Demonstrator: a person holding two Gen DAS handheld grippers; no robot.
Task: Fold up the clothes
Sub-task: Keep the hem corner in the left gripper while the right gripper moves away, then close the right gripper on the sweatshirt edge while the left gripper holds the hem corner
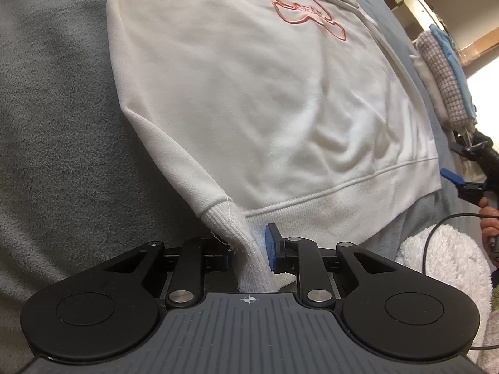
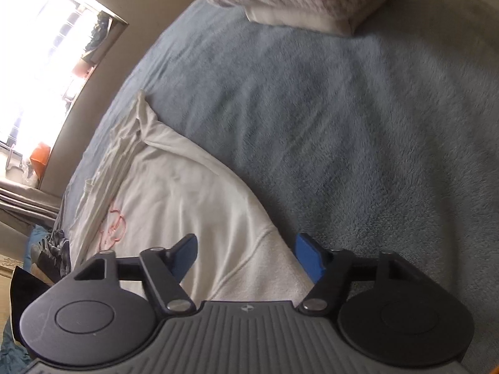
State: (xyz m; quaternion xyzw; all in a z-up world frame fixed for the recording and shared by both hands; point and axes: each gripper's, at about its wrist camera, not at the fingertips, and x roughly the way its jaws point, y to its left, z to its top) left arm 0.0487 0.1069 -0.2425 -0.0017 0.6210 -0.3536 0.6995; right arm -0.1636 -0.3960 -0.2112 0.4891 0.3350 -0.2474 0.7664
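Observation:
A cream sweatshirt [image 1: 249,93] with a pink outline print lies flat on a grey-blue fleece blanket [image 1: 56,124]. My left gripper [image 1: 249,254] is shut on the ribbed cuff [image 1: 230,221] of its left sleeve, at the sweatshirt's bottom hem. My right gripper [image 2: 246,257] is open, its blue pads [image 2: 307,257] spread above the hem corner of the same sweatshirt [image 2: 187,193], holding nothing. The right gripper also shows at the right edge of the left wrist view [image 1: 461,184].
A stack of folded clothes [image 2: 296,0], checked and blue on top, sits at the blanket's [image 2: 343,109] far side. A white fluffy towel [image 1: 443,255] lies near the hem. A bright window [image 2: 40,46] is at the left.

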